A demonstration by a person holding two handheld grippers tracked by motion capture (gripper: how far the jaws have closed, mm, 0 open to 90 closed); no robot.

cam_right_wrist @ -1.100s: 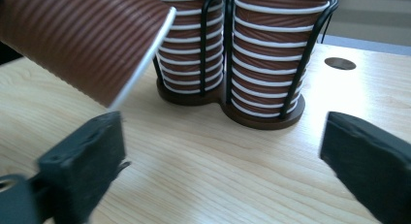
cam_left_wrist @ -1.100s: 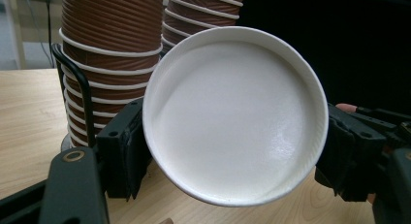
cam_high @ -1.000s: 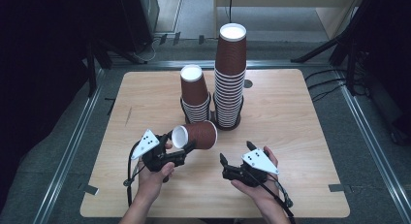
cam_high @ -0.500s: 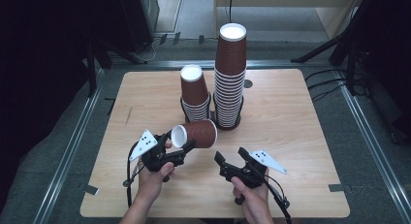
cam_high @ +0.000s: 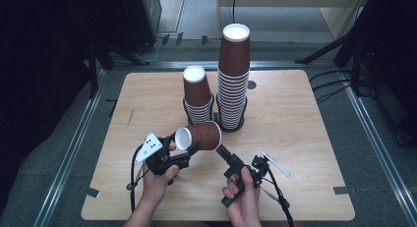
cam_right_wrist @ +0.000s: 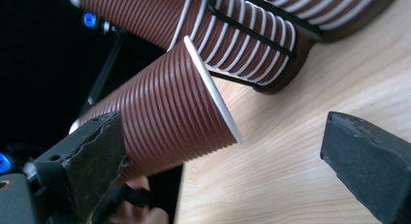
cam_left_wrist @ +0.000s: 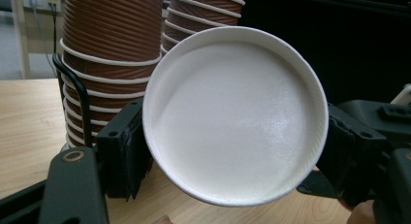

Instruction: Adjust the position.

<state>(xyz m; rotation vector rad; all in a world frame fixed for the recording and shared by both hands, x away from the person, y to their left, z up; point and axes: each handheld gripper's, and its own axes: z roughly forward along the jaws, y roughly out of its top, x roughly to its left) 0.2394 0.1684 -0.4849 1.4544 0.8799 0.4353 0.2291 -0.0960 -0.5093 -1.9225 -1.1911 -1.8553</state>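
A brown ribbed paper cup [cam_high: 201, 135] lies on its side above the table, with my left gripper [cam_high: 187, 144] shut on it near its white base. In the left gripper view that base [cam_left_wrist: 235, 115] sits between the two black jaws. My right gripper [cam_high: 225, 156] is open, just right of the cup and below it, pointing at the cup's mouth. In the right gripper view the cup [cam_right_wrist: 169, 112] with its white rim lies ahead, next to the left jaw, apart from the pads. Behind stand a short stack of upturned cups [cam_high: 197, 93] and a tall stack [cam_high: 233, 74].
Each stack stands in a black wire holder [cam_high: 215, 105] near the middle back of the wooden table [cam_high: 305, 119]. A small dark round spot [cam_high: 252, 84] lies right of the tall stack. Metal rails [cam_high: 74, 148] run along both sides of the table.
The right gripper has turned over and moved up and left, so its open jaws now point at the cup's mouth. The left gripper keeps hold of the cup, hardly moved.
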